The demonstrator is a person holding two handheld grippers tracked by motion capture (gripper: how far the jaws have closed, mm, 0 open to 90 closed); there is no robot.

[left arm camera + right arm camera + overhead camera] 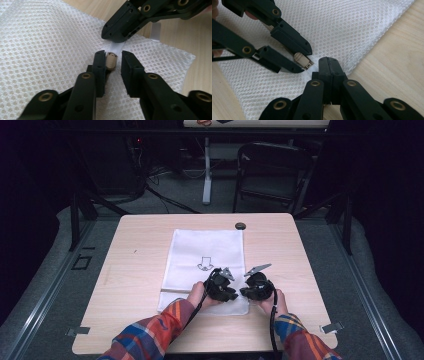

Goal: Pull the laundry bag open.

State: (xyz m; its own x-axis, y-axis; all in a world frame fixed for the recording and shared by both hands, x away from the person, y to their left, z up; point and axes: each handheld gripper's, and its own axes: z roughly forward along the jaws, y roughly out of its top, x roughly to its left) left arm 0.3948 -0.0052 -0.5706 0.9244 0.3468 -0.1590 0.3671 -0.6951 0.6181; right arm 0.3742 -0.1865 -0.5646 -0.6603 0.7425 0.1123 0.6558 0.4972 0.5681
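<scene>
A white mesh bag [205,250] lies flat on the wooden table [135,285], and both grippers meet at its near edge. My left gripper [113,53] has its jaws on either side of the beige zipper pull [111,62]. One jaw touches the pull and a small gap shows at the other. My right gripper [328,60] is shut on the bag's white tab [116,47] just beyond the pull. In the high view the left gripper [234,296] and right gripper [243,293] point at each other, tips almost touching.
A small black round object [240,226] sits at the table's far edge, just past the bag. Metal clips [331,327] mark the near corners. A dark chair [270,170] and a table leg stand on the floor behind. Bare wood flanks the bag on both sides.
</scene>
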